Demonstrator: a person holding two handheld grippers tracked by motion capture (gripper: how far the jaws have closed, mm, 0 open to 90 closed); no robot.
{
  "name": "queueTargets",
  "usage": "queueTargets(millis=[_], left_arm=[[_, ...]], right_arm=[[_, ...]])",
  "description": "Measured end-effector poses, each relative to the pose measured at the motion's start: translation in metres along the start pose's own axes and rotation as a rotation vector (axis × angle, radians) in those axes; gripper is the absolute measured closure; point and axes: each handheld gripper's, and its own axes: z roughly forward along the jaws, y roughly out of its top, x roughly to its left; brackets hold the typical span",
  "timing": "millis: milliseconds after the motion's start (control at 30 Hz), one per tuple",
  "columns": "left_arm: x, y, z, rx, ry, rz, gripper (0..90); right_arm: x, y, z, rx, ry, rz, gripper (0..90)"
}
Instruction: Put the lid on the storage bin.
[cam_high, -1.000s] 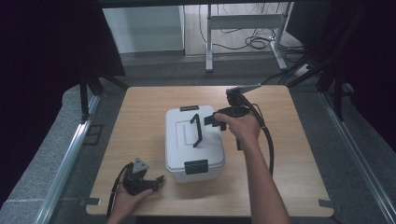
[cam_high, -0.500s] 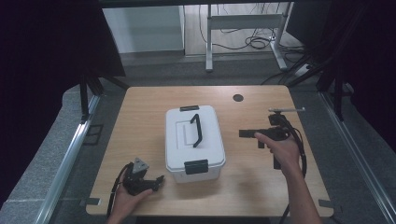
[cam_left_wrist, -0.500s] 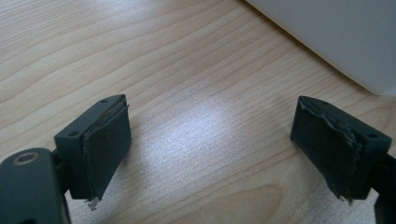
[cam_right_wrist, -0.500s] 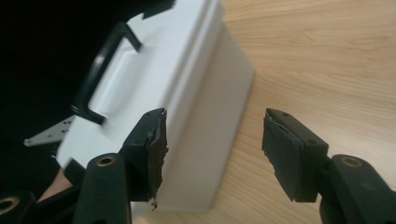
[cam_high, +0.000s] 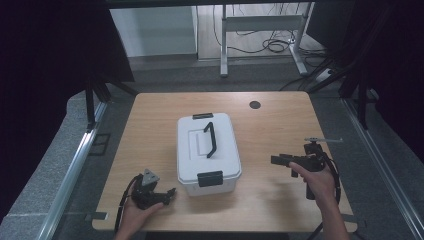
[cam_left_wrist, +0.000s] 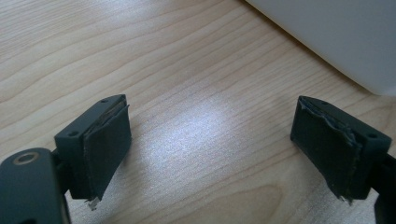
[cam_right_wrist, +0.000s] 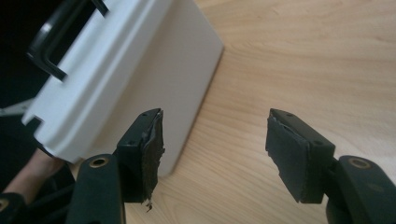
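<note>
Both pairs of jaws stand wide apart with only bare wood between the pads. The right gripper (cam_right_wrist: 215, 154) has just been opening its jaws and nothing lies between them; it points toward the right side wall of the white box (cam_high: 208, 152) from a little way off. The left gripper (cam_left_wrist: 210, 144) is spread just as wide and empty, low over the table (cam_high: 280, 130), with a corner of the box at the far right of its view.

The box sits in the middle of the table, lid on, its black carry handle (cam_high: 210, 139) across the top and a black latch (cam_high: 210, 178) at the near end; a second latch shows at the far end. In the high view the left gripper (cam_high: 152, 192) rests near the box's near-left corner, and the right gripper (cam_high: 287, 161) is well to the right of it.

The likeliest trouble, as I judge it, is a one-sided push: if the right jaws go in against the smooth wall while the left hand lies idle, the box could skid left across the wood or twist. A pad catching the lid's rim might lift or tip it. The worn, frayed pad edges could also slip on smooth plastic.
</note>
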Motion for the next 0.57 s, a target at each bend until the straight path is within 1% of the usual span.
queueTargets(millis=[67, 167, 333, 433, 500, 567], left_arm=[[0.0, 0.0, 0.0, 0.0, 0.0, 0.0, 12.2], [0.0, 0.0, 0.0, 0.0, 0.0, 0.0, 12.2], [0.0, 0.0, 0.0, 0.0, 0.0, 0.0, 12.2], [0.0, 0.0, 0.0, -0.001, 0.0, 0.0, 12.2], [0.0, 0.0, 0.0, -0.001, 0.0, -0.001, 12.2], [0.0, 0.0, 0.0, -0.001, 0.002, -0.001, 12.4]], right_arm=[[-0.005, -0.006, 0.001, 0.007, -0.01, 0.0, 36.1], [-0.01, -0.009, 0.001, 0.022, -0.033, 0.0, 35.5], [-0.013, -0.013, 0.002, 0.017, -0.025, 0.0, 34.7], [-0.014, -0.015, 0.002, 0.013, -0.011, 0.0, 34.5], [-0.016, -0.016, 0.004, 0.024, 0.0, -0.004, 34.4], [-0.018, -0.017, 0.007, 0.058, 0.014, 0.005, 34.5]])
